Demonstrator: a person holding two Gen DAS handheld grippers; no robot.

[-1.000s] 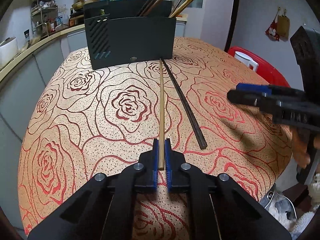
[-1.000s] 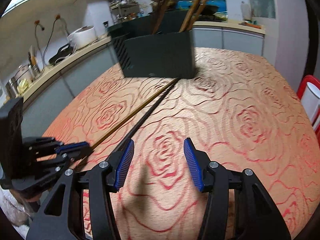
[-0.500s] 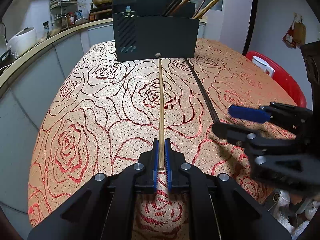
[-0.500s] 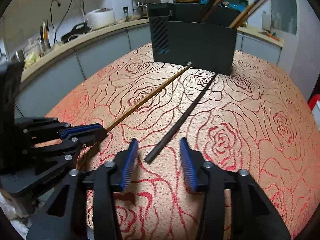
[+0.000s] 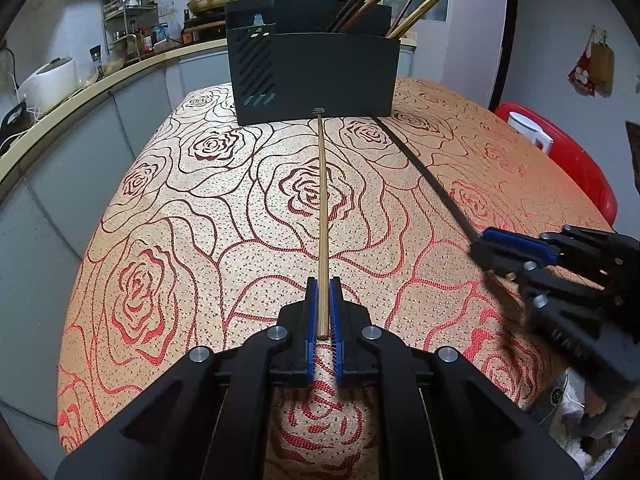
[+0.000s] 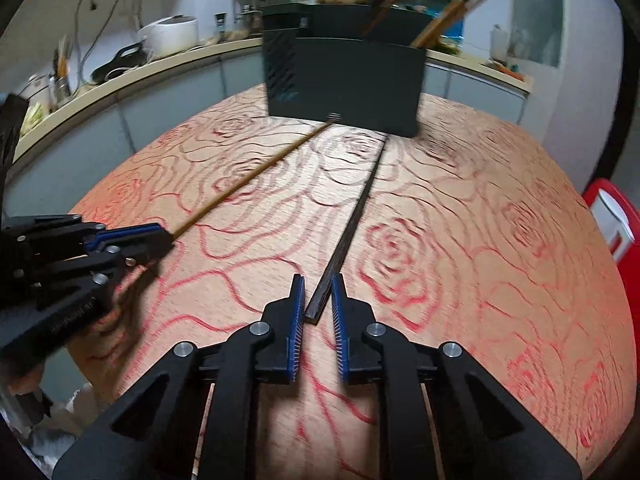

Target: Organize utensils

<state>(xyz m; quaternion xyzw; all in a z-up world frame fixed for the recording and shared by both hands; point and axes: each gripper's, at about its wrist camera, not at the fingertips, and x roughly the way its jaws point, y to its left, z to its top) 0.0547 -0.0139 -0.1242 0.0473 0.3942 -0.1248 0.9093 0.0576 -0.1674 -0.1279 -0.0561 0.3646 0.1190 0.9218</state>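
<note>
Your left gripper [image 5: 323, 298] has its blue pads pinched onto the near end of the light wooden chopstick [image 5: 322, 216]; the stick runs straight up the middle of the left wrist frame, its far tip at the base of the black utensil holder [image 5: 316, 74] at top centre

Your right gripper [image 6: 317, 294] has the near end of the dark chopstick [image 6: 352, 220] between its pads, touching the right pad; a sliver of gap shows on the left side, so I can't tell if it's clamped. That stick runs up the centre of the right wrist frame toward the holder [image 6: 344, 80]

Both sticks sit low over the rose-pattern tablecloth [image 5: 168, 216]; can't tell if they rest on it

Left wrist view only: holder's slotted left panel is sharp, several chopsticks lean out of its right end, and your right gripper [image 5: 486, 248] sits at lower right over the dark stick's near end [image 5: 432, 184], so the grip is hidden there

Right wrist view only: the pad gap on the dark stick; your left gripper [image 6: 160, 240] at middle left with the light stick [image 6: 256, 176] coming out of its tip. This view is motion-blurred
</note>
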